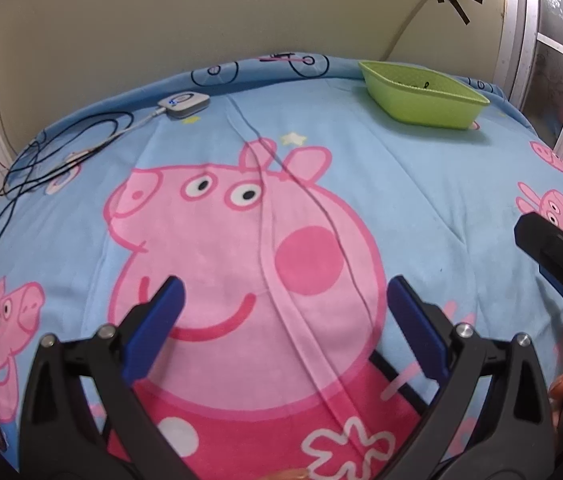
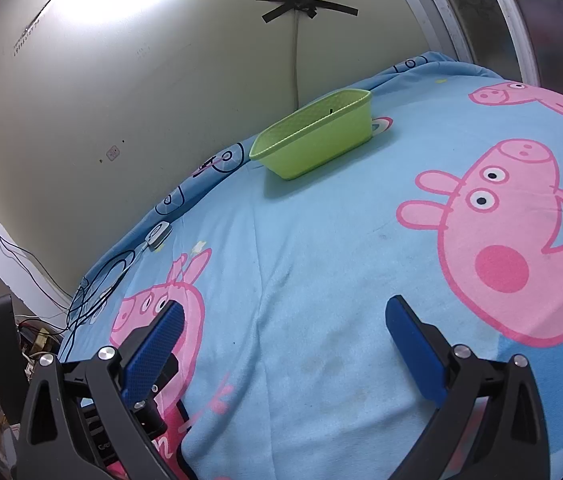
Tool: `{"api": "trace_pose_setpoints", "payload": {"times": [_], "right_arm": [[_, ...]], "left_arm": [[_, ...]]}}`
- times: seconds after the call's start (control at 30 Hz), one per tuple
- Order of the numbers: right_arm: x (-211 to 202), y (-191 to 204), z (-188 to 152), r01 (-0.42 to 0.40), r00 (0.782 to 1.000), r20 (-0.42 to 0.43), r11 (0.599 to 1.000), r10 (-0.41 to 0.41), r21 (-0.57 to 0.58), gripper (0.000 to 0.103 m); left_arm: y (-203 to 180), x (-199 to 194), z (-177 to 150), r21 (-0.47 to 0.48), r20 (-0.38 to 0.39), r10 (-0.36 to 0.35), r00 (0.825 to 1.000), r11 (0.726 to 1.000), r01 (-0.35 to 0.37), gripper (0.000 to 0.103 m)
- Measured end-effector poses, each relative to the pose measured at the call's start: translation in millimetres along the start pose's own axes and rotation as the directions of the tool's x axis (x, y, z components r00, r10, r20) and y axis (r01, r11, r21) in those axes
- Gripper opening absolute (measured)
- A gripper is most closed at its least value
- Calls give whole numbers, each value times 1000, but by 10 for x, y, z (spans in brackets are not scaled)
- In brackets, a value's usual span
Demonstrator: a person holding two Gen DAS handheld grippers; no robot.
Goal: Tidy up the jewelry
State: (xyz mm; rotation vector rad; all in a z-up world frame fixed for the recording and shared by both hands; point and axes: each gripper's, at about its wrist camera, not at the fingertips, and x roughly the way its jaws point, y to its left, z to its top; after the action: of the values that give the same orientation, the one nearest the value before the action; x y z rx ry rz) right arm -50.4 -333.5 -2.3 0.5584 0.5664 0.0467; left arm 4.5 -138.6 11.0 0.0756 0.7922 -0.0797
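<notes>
Green basket [image 1: 425, 98] near the far edge of a cartoon-pig blanket [image 1: 421, 184], dark items inside, left gripper [image 1: 283, 296] and right gripper [image 2: 283, 318] both spread wide, empty.

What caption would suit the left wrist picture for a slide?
Open left tool hovers over a cartoon-pig blanket, a green basket waiting at the far edge.

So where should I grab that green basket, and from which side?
Judging by its shape, grip the green basket by its thin upper rim on a long wall, one finger inside and one outside, coming from above. The walls flare outward and the top is open, so spanning its whole width looks harder.
</notes>
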Motion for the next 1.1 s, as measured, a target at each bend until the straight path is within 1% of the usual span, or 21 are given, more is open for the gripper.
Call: {"api": "trace_pose_setpoints", "payload": {"times": [0.33, 0.77, 0.87, 1.1], "right_arm": [[-10, 1, 6, -2, 1000, -1, 1000, 2, 1, 82], [-8, 8, 4, -2, 1000, -1, 1000, 2, 9, 82], [-4, 11, 2, -4, 1000, -1, 1000, 4, 11, 82], [-6, 5, 6, -4, 1000, 1, 1000, 4, 13, 82]], "left_arm": [[32, 8, -3, -9, 0, -7, 1000, 1000, 7, 97], [-49, 14, -21, 27, -7, -14, 1000, 1000, 14, 97], [-60, 17, -24, 32, -8, 8, 1000, 999, -8, 97], [-81, 32, -21, 50, -16, 20, 1000, 999, -19, 97]]}}
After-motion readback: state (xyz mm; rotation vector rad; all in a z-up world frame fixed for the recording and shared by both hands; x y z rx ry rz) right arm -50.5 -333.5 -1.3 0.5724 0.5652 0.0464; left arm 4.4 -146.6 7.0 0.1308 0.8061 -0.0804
